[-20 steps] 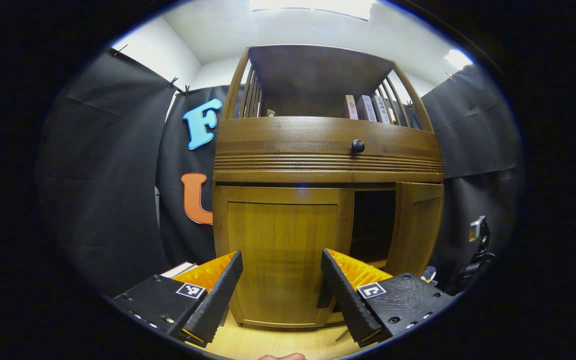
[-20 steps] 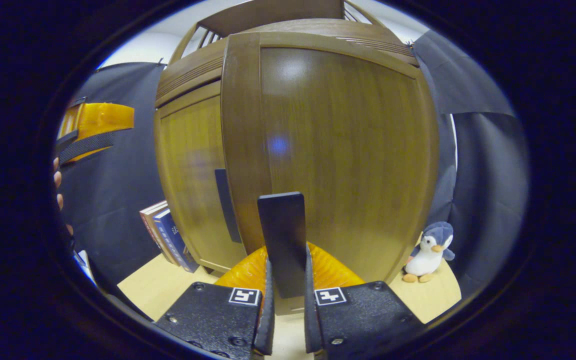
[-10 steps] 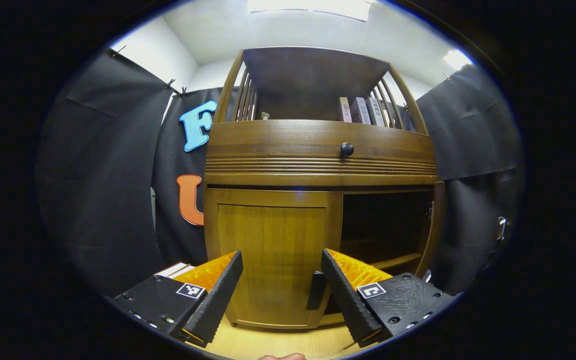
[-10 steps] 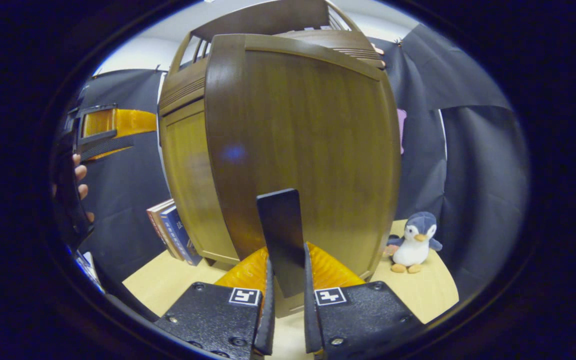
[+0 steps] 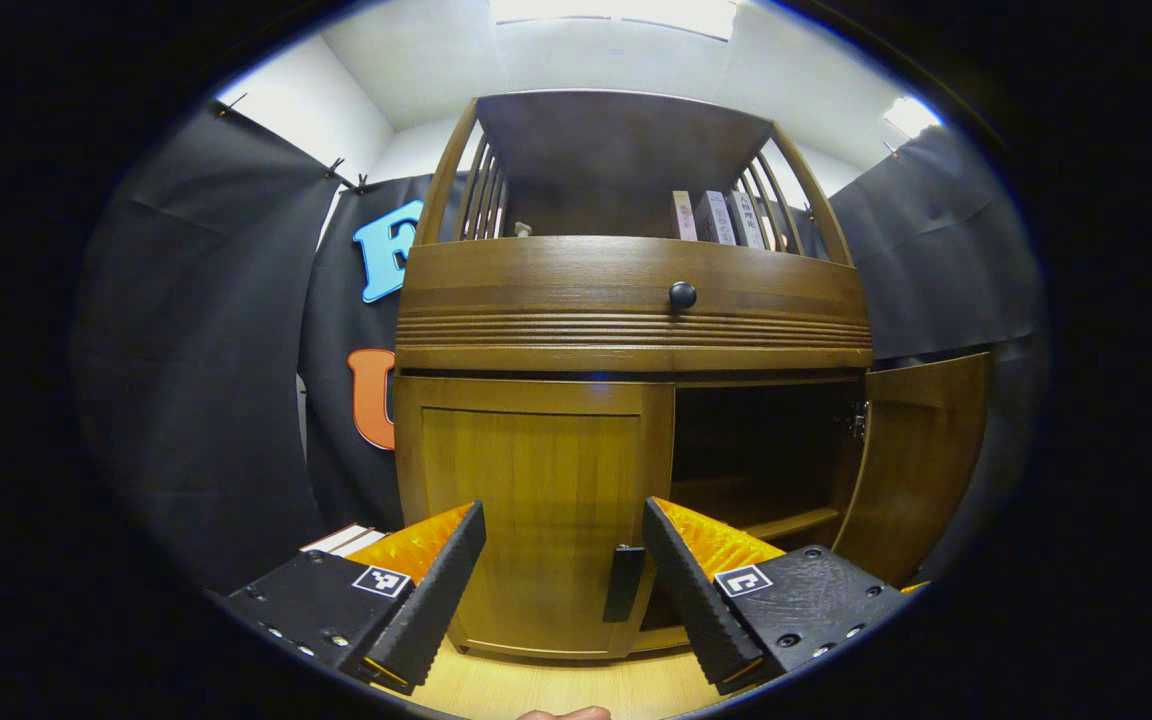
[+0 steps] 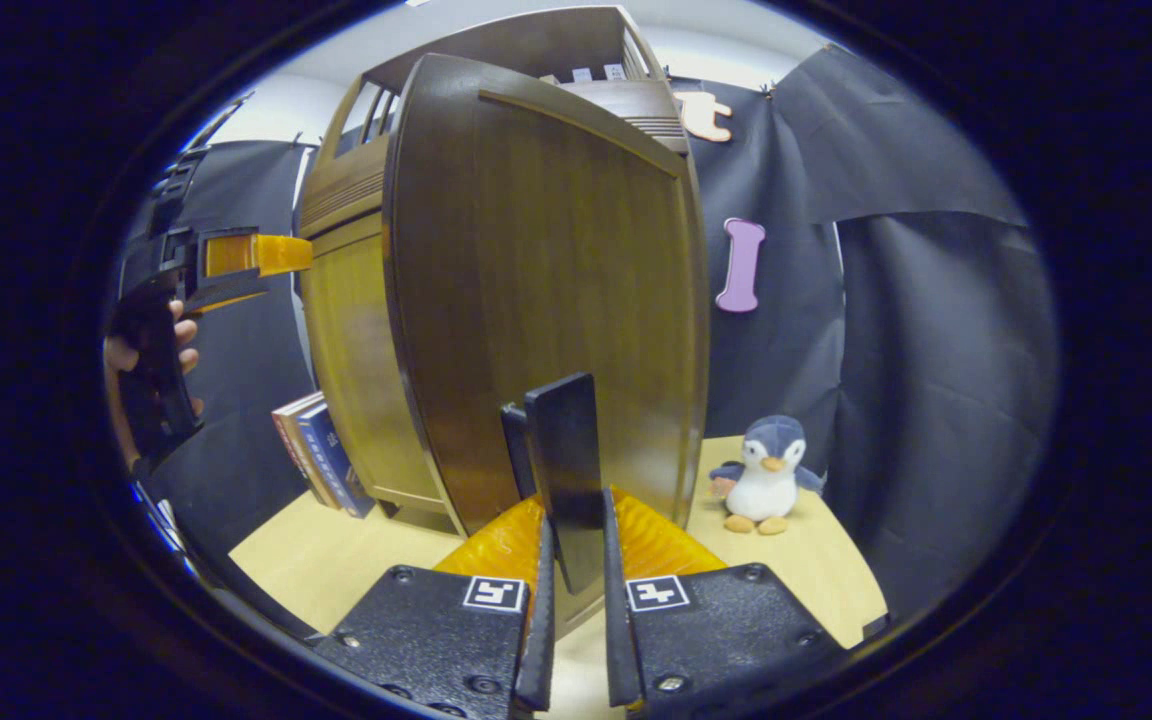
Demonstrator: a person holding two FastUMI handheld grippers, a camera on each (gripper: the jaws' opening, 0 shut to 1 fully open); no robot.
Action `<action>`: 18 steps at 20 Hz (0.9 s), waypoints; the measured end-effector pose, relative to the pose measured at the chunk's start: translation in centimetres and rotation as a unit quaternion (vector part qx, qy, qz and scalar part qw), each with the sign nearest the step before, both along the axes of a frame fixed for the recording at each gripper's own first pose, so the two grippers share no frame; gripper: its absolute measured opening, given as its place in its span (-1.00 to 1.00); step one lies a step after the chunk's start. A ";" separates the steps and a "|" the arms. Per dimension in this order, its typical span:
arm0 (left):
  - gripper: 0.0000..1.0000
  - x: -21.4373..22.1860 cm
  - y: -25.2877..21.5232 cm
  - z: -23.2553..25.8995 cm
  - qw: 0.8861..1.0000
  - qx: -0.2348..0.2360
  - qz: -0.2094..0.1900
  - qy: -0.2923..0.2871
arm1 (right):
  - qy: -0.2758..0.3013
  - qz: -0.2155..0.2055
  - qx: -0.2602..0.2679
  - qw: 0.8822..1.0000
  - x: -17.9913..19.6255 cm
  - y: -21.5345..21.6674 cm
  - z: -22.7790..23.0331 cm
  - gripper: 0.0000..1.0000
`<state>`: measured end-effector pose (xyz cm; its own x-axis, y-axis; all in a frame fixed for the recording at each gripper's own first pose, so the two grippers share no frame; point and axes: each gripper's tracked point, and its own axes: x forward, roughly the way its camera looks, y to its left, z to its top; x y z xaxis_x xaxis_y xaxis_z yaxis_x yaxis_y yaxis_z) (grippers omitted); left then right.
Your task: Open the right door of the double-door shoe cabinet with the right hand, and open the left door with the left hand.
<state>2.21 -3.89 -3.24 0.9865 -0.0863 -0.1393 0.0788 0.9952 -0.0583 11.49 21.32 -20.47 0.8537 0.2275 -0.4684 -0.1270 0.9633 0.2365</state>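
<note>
The shoe cabinet [image 5: 636, 310] is filling the middle of the left gripper view, standing on a light wooden floor [image 5: 576, 685]. Its right door [image 5: 921, 460] is standing swung wide open at the right of that frame, showing the dark inside with a shelf [image 5: 766, 520]. In the right gripper view the same right door [image 6: 556, 290] is taking up the centre of the frame, turned out from the cabinet body, and its dark flat handle [image 6: 564, 475] is sitting low in the middle, clamped between the two fingers of the right gripper [image 6: 573, 600], which are pressing on it from both sides.

The left door [image 5: 531, 510] is lying closed in the lower middle of the left gripper view, with its dark handle [image 5: 624, 583] at its right edge. The left gripper [image 5: 564, 570] is hovering in front of this door with its fingers spread wide and nothing between them; the handle is showing just beside the inner face of the finger at lower right. In the right gripper view the left gripper [image 6: 236, 265] is appearing at the upper left of the frame, held by a hand [image 6: 151, 350].

Above the doors a drawer front with a dark round knob [image 5: 682, 295] is running across, and books [image 5: 721, 217] are standing on the open top shelf. In the right gripper view, more books [image 6: 321, 455] are leaning by the cabinet at lower left, and a plush penguin [image 6: 766, 475] is sitting on the floor at lower right
</note>
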 end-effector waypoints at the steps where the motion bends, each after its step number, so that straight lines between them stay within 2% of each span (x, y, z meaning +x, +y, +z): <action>1: 0.89 0.0 -0.3 -0.1 1.000 0.000 -0.003 0.001 | 0.000 -0.003 -0.001 1.000 0.0 0.0 -0.2 -0.53; 3: 0.89 0.0 -0.9 0.0 1.000 0.000 -0.009 0.002 | -0.001 -0.015 -0.009 1.000 0.2 -0.2 -0.6 -0.57; 4: 1.00 0.0 -1.1 0.0 1.000 0.002 -0.011 0.002 | -0.002 -0.021 -0.017 1.000 0.3 -0.3 -0.7 -0.58; 5: 0.89 0.0 -1.3 -0.2 1.000 0.005 -0.012 0.002 | -0.003 -0.026 -0.022 0.999 0.4 -0.5 -1.0 -0.63; 8: 0.89 0.0 -1.8 -0.4 1.000 0.005 -0.016 0.004 | -0.003 -0.037 -0.019 0.999 0.6 -0.6 -0.9 -0.67; 9: 0.69 0.0 -1.9 -0.5 1.000 0.005 -0.016 0.004 | -0.004 -0.041 -0.018 0.999 0.7 -0.5 -0.8 -0.68; 10: 0.89 0.0 -2.1 -0.6 1.000 0.005 -0.017 0.004 | -0.006 -0.048 -0.018 0.999 0.8 -0.6 -0.8 -0.70; 17: 0.89 -0.2 -2.3 -1.8 1.000 0.002 -0.011 0.016 | 0.007 -0.081 -0.024 0.996 1.0 -1.1 -0.9 -0.77; 18: 1.00 -0.2 -2.3 -2.1 1.000 0.003 -0.011 0.019 | 0.010 -0.090 -0.029 0.995 1.0 -1.5 -0.9 -0.77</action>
<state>2.00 -6.21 -5.37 0.9782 -0.1074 -0.1776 0.0988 0.9935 -0.0563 12.51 19.80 -21.35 0.8682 0.0442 -0.4942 0.0528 0.9822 0.1805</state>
